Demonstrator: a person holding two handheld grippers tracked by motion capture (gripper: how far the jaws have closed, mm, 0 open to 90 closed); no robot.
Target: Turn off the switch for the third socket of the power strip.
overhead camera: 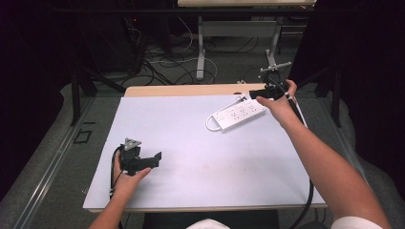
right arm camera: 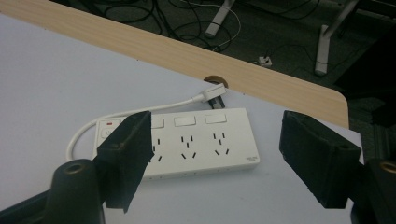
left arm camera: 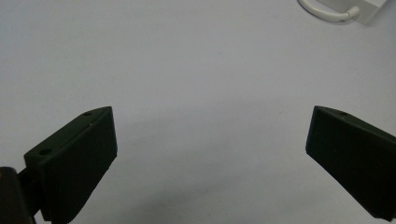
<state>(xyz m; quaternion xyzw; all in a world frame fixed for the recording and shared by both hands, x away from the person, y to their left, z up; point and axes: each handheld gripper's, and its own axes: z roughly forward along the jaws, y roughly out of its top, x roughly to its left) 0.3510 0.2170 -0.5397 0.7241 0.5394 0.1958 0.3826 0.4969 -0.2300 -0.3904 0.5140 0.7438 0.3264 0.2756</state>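
Observation:
A white power strip (overhead camera: 239, 113) lies flat at the far right of the white sheet, its cord looping off its left end. In the right gripper view the power strip (right arm camera: 187, 140) shows three socket groups with switches, and its white plug (right arm camera: 215, 91) rests by the table's back edge. My right gripper (overhead camera: 255, 93) hovers just behind the strip's right end; its jaws (right arm camera: 217, 123) stand open with nothing between them. My left gripper (overhead camera: 155, 160) rests at the near left, open (left arm camera: 210, 121) over bare sheet. One corner of the power strip (left arm camera: 369, 9) shows at the top right of the left gripper view.
The white sheet (overhead camera: 191, 143) covers most of the wooden table (overhead camera: 181, 89). A round cable hole (right arm camera: 215, 80) sits in the table's back edge beside the plug. Beyond the table, cables and desk legs (overhead camera: 200, 52) stand on the floor.

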